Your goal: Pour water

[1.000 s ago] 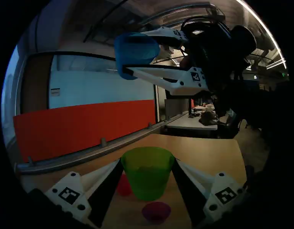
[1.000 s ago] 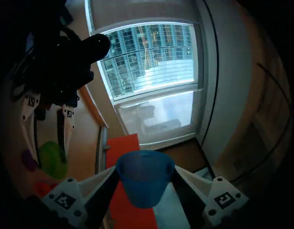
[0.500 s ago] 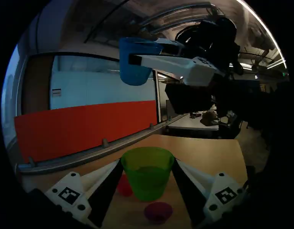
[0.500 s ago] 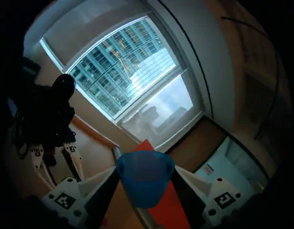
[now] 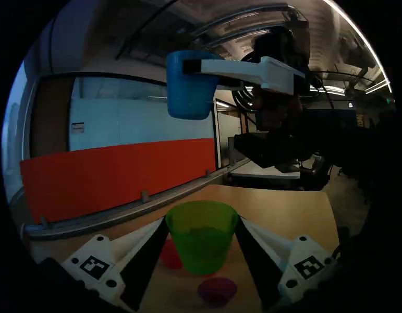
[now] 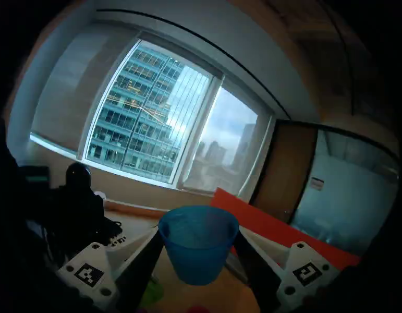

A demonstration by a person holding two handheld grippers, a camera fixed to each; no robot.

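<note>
Wood table [image 5: 284, 206] under my left claw [image 5: 201, 225], which pinches green cup [image 5: 202, 245] upright; red panel [image 5: 112, 172] ahead, table edge off to its right. Right claw [image 6: 198, 229] pinches blue cup [image 6: 198, 248] upright, high above left claw, window [image 6: 148, 130] ahead, open air around

The green cup [image 5: 202, 250] is smooth, translucent plastic with a faint sheen; the blue cup [image 6: 198, 248] is the same kind of plastic. The left gripper [image 5: 201, 227] and the right gripper [image 6: 198, 232] have matt white plastic fingers, black on the inner faces. The table [image 5: 284, 206] looks like pale, smooth, matt wood. The wall panel [image 5: 117, 167] is flat matt orange-red, above a dull grey metal rail [image 5: 122, 209].
</note>
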